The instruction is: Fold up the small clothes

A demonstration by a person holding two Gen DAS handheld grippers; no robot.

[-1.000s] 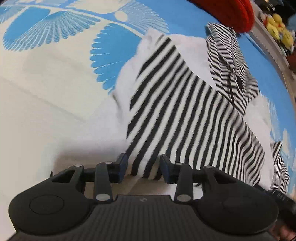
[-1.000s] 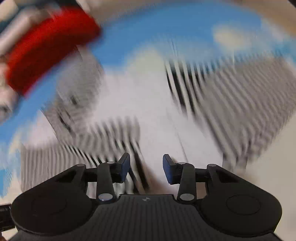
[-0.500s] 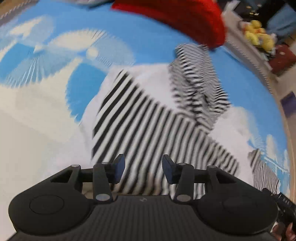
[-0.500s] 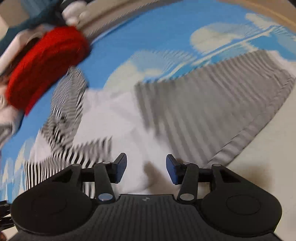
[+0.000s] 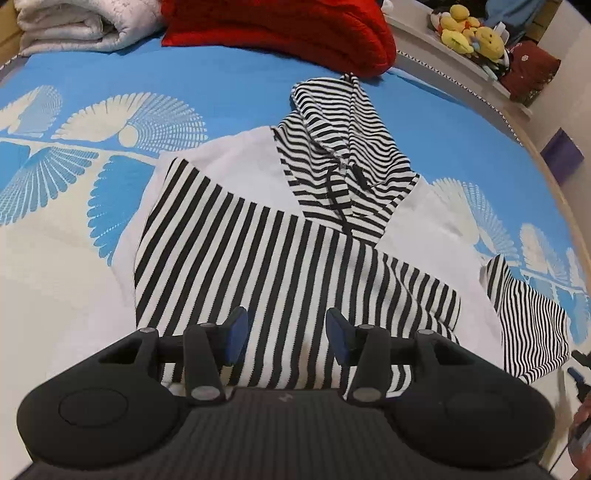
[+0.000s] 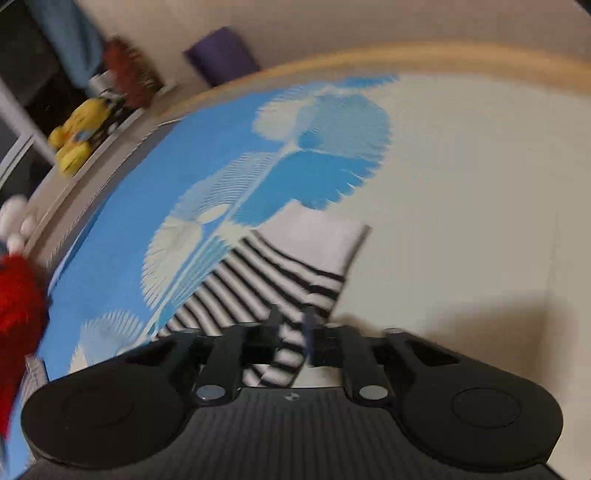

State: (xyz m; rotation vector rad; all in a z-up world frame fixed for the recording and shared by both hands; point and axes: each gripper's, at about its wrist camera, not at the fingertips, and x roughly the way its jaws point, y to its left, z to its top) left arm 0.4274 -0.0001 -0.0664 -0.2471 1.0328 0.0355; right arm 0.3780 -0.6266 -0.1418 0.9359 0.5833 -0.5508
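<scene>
Striped hooded top, soft, light and limp, lies flat on the bed; left tool spread and empty above its hem, right tool closing around the sleeve cuff, a good hold.

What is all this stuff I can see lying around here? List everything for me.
Hooded top: one, white with black stripes, spread on the bed, hood at the far end.
Striped sleeve: one, stretched out at the top's right; its cuff end lies between the right tongs' fingers.
Bedspread: one, blue and cream with fan patterns, under everything.
Red knit: one, far end of the bed.
White quilt: one, rolled, far left.
Yellow plush toys: a few, on the ledge beyond the bed.
Purple box: one, on the floor at the right.
Left tongs: black, open above the top's hem.
Right tongs: black, closing around the cuff.
</scene>
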